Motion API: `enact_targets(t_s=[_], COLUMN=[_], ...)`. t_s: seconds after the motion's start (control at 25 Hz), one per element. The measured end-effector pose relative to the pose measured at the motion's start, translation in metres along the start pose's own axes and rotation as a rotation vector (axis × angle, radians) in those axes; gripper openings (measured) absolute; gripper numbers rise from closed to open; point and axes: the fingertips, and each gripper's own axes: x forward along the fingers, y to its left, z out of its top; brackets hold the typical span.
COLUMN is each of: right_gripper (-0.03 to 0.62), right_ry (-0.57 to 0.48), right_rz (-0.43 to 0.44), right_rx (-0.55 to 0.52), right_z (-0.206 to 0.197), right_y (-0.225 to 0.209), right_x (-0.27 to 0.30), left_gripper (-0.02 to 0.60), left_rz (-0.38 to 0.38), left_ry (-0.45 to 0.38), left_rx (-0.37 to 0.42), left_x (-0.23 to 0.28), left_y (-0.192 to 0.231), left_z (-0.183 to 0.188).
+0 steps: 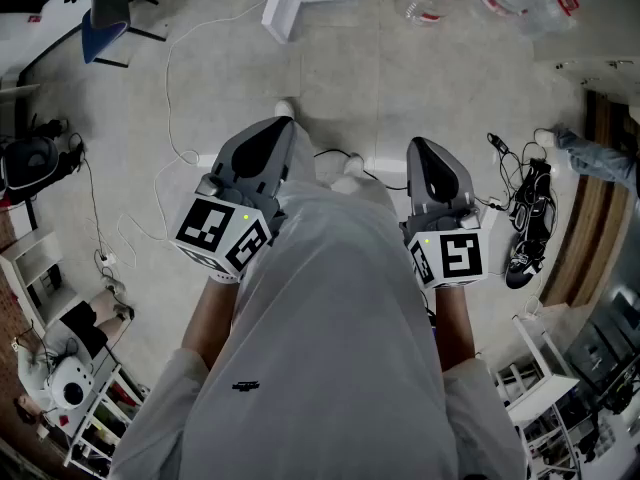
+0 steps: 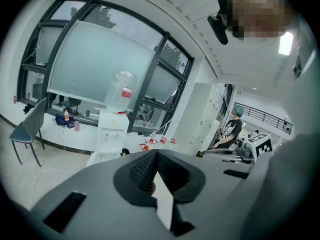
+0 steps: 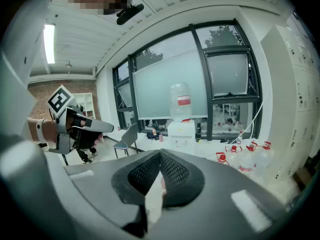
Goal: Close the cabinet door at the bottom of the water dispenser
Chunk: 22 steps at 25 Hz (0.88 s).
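Room: pale concrete floor (image 1: 400, 78) underfoot and tall dark-framed windows (image 3: 200, 74) along the far wall.
Water dispenser: white, here it is at the centre of the right gripper view (image 3: 181, 131), upright against the window wall with a clear bottle (image 3: 181, 101) on top. In the head view it sits right at the top edge.
Cabinet door: a white panel (image 1: 283, 8) angles out from the dispenser's foot toward the upper left of the head view, so it stands open.
Left gripper (image 2: 156, 156): jaws pressed together with nothing between them, held in front of the person's body and well short of the dispenser.
Right gripper (image 3: 160, 156): jaws closed tip to tip and empty too, level with its partner.
Open lane: bare floor runs straight from both grippers up to the dispenser.
Left edge: a thin white cable (image 1: 170, 108) loops across the floor, a blue chair (image 1: 105, 8) sits in the upper left, and white shelving (image 1: 40, 268) is lower left.
Right edge: a black cable bundle (image 1: 527, 213) lies on the floor, with wooden boards (image 1: 585, 218) just beyond it.
Far wall: empty red-capped bottles (image 3: 247, 156) cluster just right of the dispenser.
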Motion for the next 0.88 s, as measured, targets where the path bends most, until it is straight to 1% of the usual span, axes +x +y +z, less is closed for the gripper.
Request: enact_targets(t_s=[0.08, 0.16, 0.28, 0.36, 0.44, 0.56, 0.64, 0.76, 0.88], right_gripper=[0.011, 0.011, 0.011, 0.011, 0.011, 0.011, 0.011, 0.011, 0.011], right_ry=[-0.012, -0.022, -0.036, -0.049, -0.065, -0.088, -0.102, -0.096, -0.082], right_rz=[0.003, 0.008, 0.017, 0.023, 0.032, 0.062, 0.079, 0.103, 0.117], right_rx=[-0.042, -0.062, -0.048, -0.047, -0.046, -0.013, -0.015, -0.024, -0.036], right_z=[0.000, -0.001, -0.002, -0.001, 0.001, 0.003, 0.005, 0.000, -0.005], right_y=[0.011, 0.017, 0.017, 0.016, 0.014, 0.015, 0.011, 0.007, 0.008], right_x=[-0.015, -0.028, -0.042, -0.048, -0.047, -0.044, -0.045, -0.045, -0.042], left_gripper=[0.000, 0.000, 0.000, 0.000, 0.000, 0.000, 0.000, 0.000, 0.000], left_rz=[-0.006, -0.007, -0.005, 0.000, 0.013, 0.045, 0.067, 0.097, 0.114], left_ry=[0.003, 0.005, 0.006, -0.004, -0.027, -0.053, -0.070, -0.098, -0.098], left_rx=[-0.002, -0.012, -0.011, 0.002, 0.003, -0.002, 0.005, -0.005, -0.030], left_x=[-0.013, -0.021, -0.027, -0.027, -0.026, -0.031, -0.029, -0.033, -0.039], left_y=[-0.012, -0.023, -0.040, -0.047, -0.047, -0.044, -0.046, -0.051, -0.049], left_z=[-0.011, -0.021, -0.031, -0.030, -0.028, -0.028, -0.026, -0.026, -0.032])
